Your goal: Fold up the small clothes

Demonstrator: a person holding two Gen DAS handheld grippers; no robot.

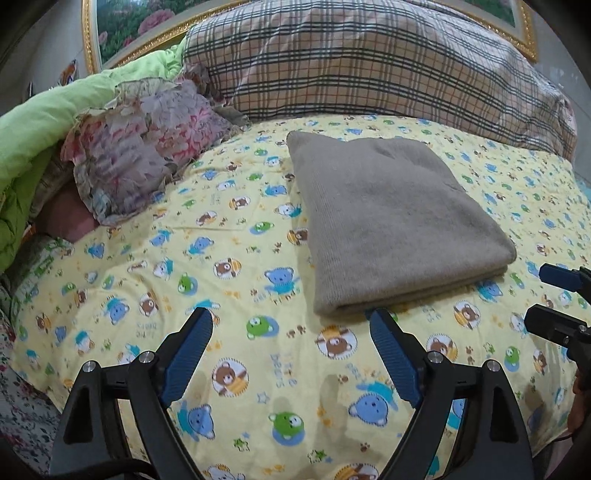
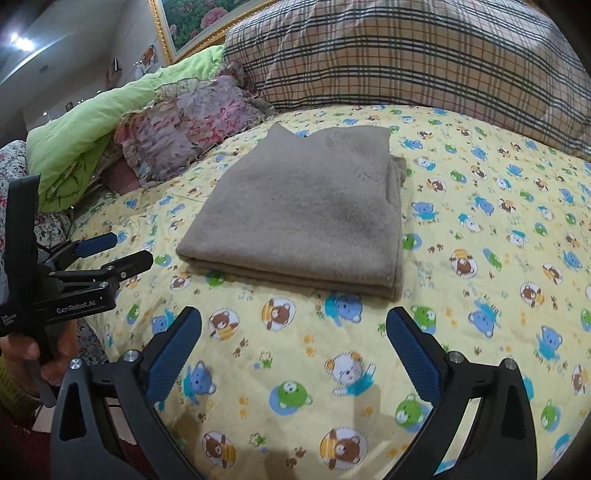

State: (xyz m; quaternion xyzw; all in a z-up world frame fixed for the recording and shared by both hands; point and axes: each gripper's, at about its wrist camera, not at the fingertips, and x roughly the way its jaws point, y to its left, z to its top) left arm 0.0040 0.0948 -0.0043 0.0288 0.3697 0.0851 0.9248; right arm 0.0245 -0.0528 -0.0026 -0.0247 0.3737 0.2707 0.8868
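A grey-brown knit garment (image 1: 391, 218) lies folded into a flat rectangle on the yellow bear-print bedspread (image 1: 184, 258). It also shows in the right wrist view (image 2: 306, 214), with its folded edge toward me. My left gripper (image 1: 291, 317) is open and empty, just in front of the garment's near edge. My right gripper (image 2: 295, 317) is open and empty, a little short of the near edge. The right gripper's fingers (image 1: 554, 295) show at the right edge of the left wrist view. The left gripper (image 2: 125, 251) shows at the left of the right wrist view.
A plaid pillow (image 1: 369, 62) lies behind the garment. A floral ruffled cushion (image 1: 140, 147) and a green quilt (image 1: 33, 125) are piled at the left. A gold picture frame (image 1: 88, 33) hangs on the wall behind.
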